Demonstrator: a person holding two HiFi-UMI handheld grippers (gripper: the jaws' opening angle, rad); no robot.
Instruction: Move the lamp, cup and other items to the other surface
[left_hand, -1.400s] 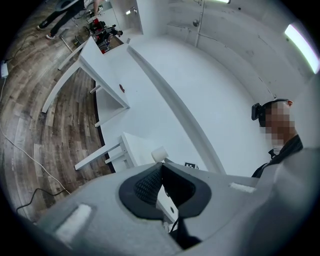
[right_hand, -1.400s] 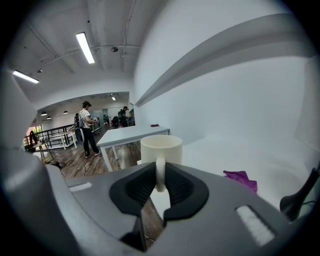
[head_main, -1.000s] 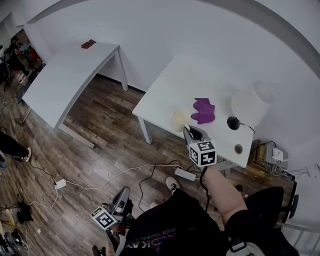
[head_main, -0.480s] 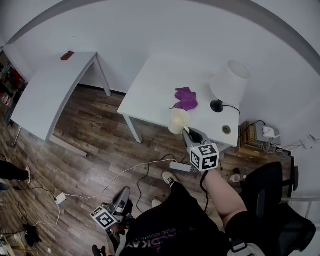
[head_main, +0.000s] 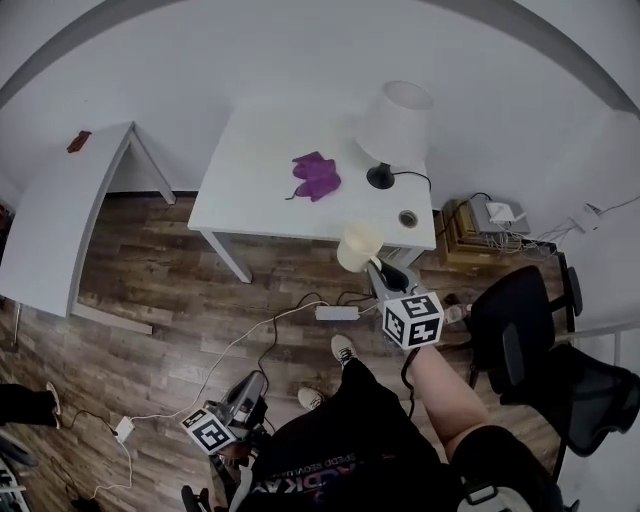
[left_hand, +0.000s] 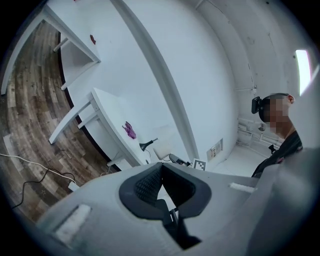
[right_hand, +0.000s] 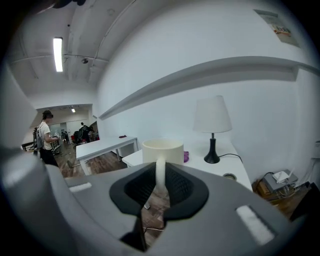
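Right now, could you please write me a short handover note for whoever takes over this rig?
Right gripper: shut on the cup handle, cup lifted at the near table front edge.
Left gripper: jaws together, empty, held low.
On the near table: lamp, purple cloth.
Done: nothing set on the other table yet.
Left: carry the cup over, then lamp and cloth.

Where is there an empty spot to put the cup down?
The long side table is almost all bare: only a small brown thing lies at its far end. On the near table, the part left of the purple cloth is free. Its right end is crowded by the lamp, its cord and a small ring.
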